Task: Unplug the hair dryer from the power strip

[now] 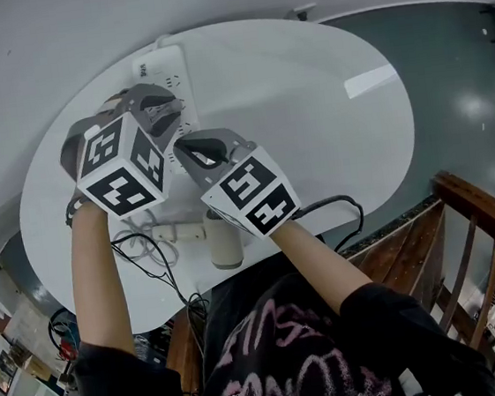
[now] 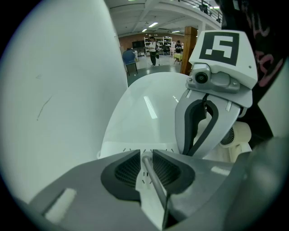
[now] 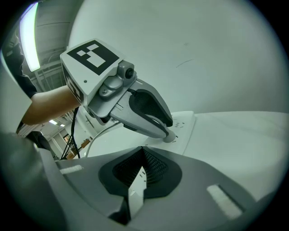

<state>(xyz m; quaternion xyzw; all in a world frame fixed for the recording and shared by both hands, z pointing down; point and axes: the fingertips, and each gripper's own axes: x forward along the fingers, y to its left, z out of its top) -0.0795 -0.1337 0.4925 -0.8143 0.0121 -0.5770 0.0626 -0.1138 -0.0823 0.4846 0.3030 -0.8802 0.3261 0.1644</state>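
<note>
Hair dryer (image 1: 225, 247) lying at the table's near edge, its plug (image 3: 170, 135) in the power strip (image 1: 164, 69) at the far-left edge.
The dryer is off-white with a round vented end, and black cords trail beside it. The left gripper (image 2: 144, 154) is pinched narrow on the plug; the right gripper (image 3: 143, 151) is closed and empty, just beside it. Print on the strip is too small to read. The table (image 1: 310, 123) is white, oval and glossy, against a grey wall (image 1: 77, 26), with a wooden railing (image 1: 490, 218) to the right.

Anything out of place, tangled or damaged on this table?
Nothing damaged or spilled. Only the cables beside the hair dryer lie in a loose tangle at the table's near edge, one hanging over it.
</note>
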